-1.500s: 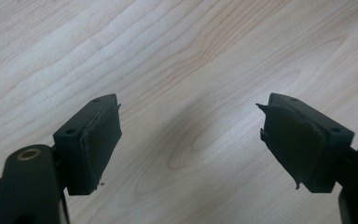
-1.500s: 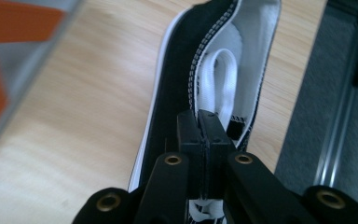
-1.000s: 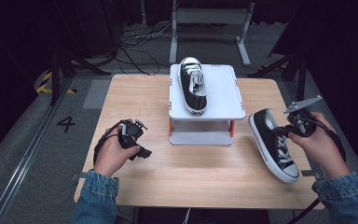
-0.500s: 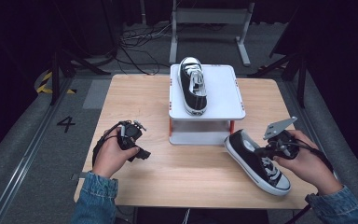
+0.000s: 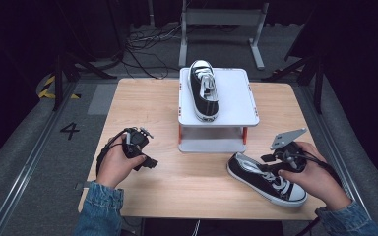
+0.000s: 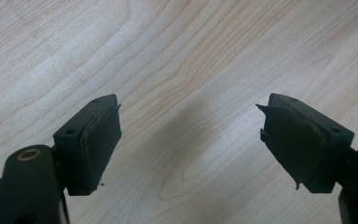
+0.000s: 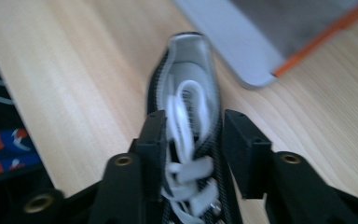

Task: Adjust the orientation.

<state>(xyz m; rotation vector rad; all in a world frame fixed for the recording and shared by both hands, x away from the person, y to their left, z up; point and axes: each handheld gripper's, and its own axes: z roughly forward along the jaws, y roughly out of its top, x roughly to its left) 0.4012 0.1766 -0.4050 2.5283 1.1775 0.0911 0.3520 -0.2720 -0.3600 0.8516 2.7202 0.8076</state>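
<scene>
Straddling the laced black sneaker (image 7: 189, 135) lying on the table (image 5: 142, 105), right gripper (image 7: 193, 140) jaws just opening, pads apparently clear; left gripper (image 6: 189, 140) spread wide.

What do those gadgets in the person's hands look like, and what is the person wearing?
Each tool, left and right, is black with two blocky padded jaws and a trailing black cable. The right one carries a grey three-cornered plate. Both sleeves are blue denim.

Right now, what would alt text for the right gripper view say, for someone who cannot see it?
Two black jaws straddle the laced top of a black sneaker lying on a wooden table, a gap visible beside the right jaw. A grey platform's corner shows behind.
</scene>
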